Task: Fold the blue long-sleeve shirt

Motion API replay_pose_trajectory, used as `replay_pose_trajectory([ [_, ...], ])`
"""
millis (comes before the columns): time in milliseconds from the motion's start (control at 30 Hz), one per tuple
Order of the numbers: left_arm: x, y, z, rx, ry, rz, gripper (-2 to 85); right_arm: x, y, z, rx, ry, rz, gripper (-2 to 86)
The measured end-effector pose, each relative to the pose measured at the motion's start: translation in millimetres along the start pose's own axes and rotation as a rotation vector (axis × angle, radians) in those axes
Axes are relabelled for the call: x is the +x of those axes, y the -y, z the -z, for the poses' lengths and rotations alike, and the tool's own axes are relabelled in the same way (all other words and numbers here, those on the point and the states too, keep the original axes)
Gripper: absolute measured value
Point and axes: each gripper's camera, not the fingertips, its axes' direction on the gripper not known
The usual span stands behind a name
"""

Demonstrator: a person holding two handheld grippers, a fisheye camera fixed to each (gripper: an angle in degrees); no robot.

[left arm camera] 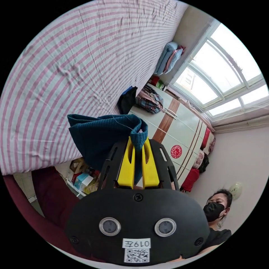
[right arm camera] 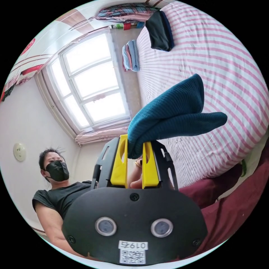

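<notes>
both grippers, left gripper [left arm camera: 138, 148] and right gripper [right arm camera: 134, 148], have their fingers clamped on the blue shirt [right arm camera: 176, 112], held lifted above the striped bed [left arm camera: 84, 56]. step: lift. next likely requires spreading it flat.

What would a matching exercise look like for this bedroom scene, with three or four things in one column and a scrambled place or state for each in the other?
Things:
1. blue shirt
2. dark folded garment
3. striped bedsheet
4. window

Places or states:
A. spread over the bed
B. behind the person, bright
C. clamped in both the left gripper and the right gripper
D. lying on the bed near the far edge

Pairs: 1-C, 2-D, 3-A, 4-B
</notes>
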Motion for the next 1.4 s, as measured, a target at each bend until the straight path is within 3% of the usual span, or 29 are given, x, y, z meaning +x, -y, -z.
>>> replay_pose_trajectory([
  [267, 27, -77, -122, 0.232, -0.132, -0.072, 2.8, -107, 127, 100, -0.192, 0.083, -0.055, 8.1],
  [433, 26, -87, -232, 0.361, -0.251, -0.108, 2.8, -187, 266, 158, -0.358, 0.023, -0.03, 8.1],
  [633, 30, -33, -360, 0.437, -0.372, -0.175, 2.8, -283, 430, 170, -0.55, -0.058, 0.131, 8.1],
  [833, 67, 53, -460, 0.474, -0.477, -0.393, 2.9, -366, 561, 157, -0.63, -0.036, 0.349, 8.2],
  [1000, 50, 101, -503, 0.5, -0.402, -0.557, 2.9, -371, 631, 161, -0.744, -0.122, 0.377, 8.3],
  [1200, -81, 134, -534, 0.549, -0.123, -0.249, 3.0, -284, 686, 195, -0.799, -0.471, 0.05, 8.4],
  [1400, -105, 134, -554, 0.58, -0.151, -0.201, 3.1, -296, 701, 223, -0.779, -0.46, -0.051, 8.6],
])
